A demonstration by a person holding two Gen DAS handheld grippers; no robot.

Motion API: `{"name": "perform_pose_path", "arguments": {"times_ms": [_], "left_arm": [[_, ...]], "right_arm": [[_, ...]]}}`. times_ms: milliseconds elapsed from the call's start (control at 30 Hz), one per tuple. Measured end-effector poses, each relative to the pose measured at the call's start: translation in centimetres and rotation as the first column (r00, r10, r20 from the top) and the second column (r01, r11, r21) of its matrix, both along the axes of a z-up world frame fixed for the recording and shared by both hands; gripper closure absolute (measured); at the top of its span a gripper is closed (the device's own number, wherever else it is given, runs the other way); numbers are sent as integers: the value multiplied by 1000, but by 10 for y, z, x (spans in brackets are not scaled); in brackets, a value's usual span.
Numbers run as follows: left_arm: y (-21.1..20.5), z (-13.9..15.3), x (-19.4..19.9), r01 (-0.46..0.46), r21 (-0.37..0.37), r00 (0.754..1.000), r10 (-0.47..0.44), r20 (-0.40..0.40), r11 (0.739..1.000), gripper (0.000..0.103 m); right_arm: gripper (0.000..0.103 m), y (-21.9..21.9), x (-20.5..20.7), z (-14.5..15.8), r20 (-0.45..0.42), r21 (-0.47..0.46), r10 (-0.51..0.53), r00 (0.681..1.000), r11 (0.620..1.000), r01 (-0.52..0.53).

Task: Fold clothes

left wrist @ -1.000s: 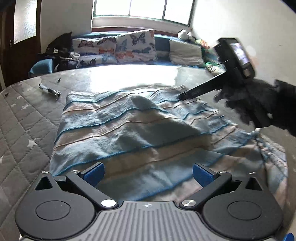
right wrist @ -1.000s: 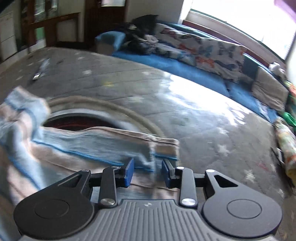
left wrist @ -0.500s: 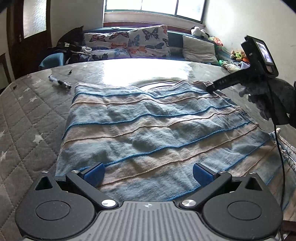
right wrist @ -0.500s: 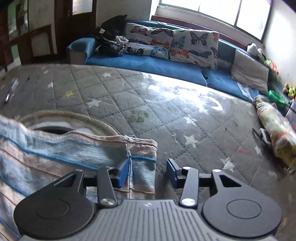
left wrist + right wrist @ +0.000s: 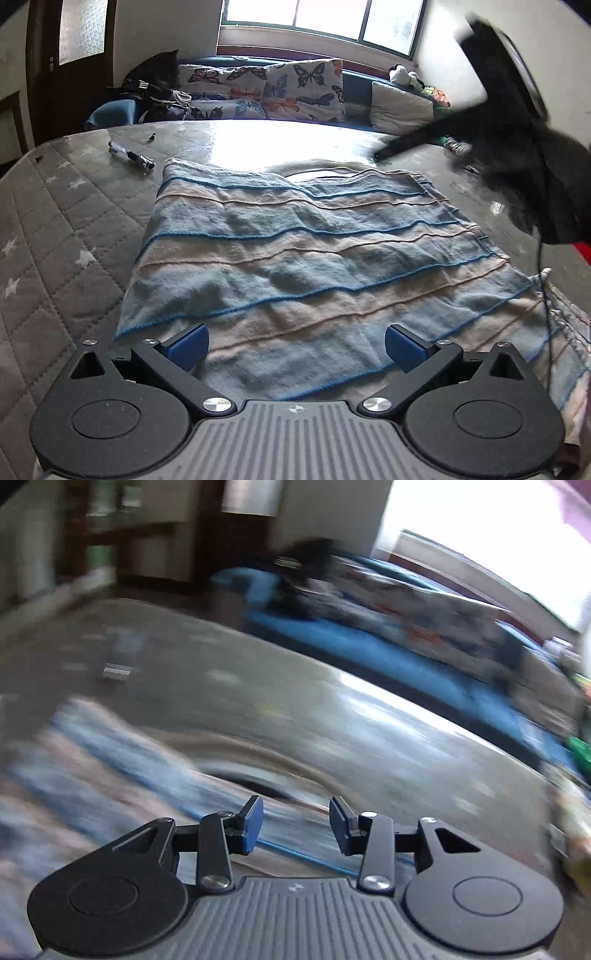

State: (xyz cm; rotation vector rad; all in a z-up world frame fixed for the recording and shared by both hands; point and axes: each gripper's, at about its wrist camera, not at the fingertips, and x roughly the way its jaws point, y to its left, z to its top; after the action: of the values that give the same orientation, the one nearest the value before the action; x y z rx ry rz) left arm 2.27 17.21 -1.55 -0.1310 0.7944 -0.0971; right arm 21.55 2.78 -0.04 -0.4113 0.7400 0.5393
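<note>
A blue and beige striped cloth lies spread flat on the grey quilted surface. My left gripper is wide open and empty, just above the cloth's near edge. My right gripper is open and empty; its view is blurred, with the cloth below and to the left. In the left wrist view the right gripper hangs off the cloth's far right corner, held by a black-gloved hand.
A pen lies on the quilt at the far left. A sofa with butterfly cushions runs along the back under the window. A round hoop-like shape lies under the cloth's far edge.
The right gripper has let go of the cloth's far corner, opened wider and is swinging away fast. The cloth has settled flat. The left gripper stays open near the front edge.
</note>
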Motion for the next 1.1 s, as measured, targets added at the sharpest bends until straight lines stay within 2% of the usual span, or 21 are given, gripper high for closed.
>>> {"name": "perform_pose_path", "arguments": {"times_ms": [100, 233, 500, 600, 700, 833, 1100], "left_arm": [[3, 1, -9, -9, -17, 1000, 9, 2, 1000, 0], [9, -1, -17, -24, -35, 1000, 24, 2, 999, 0], [24, 0, -29, -56, -66, 998, 56, 12, 996, 0], [27, 1, -32, -57, -72, 998, 58, 14, 996, 0], [28, 1, -35, -54, -76, 998, 55, 18, 996, 0], [28, 1, -37, -51, -79, 998, 53, 26, 996, 0], [26, 1, -38, -56, -79, 998, 58, 26, 995, 0]], "right_arm": [[63, 50, -21, 13, -31, 65, 176, 984, 983, -173], [63, 109, -42, 21, -23, 97, 353, 935, 932, -349], [63, 178, -61, -2, -45, 20, 525, 850, 851, -524], [63, 186, -60, -16, -69, -69, 504, 861, 858, -509], [63, 171, -63, -18, -20, -129, 491, 871, 862, -489], [63, 138, -65, -17, -24, -151, 459, 888, 876, -457], [63, 140, -70, -10, -13, -92, 457, 889, 885, -456]]}}
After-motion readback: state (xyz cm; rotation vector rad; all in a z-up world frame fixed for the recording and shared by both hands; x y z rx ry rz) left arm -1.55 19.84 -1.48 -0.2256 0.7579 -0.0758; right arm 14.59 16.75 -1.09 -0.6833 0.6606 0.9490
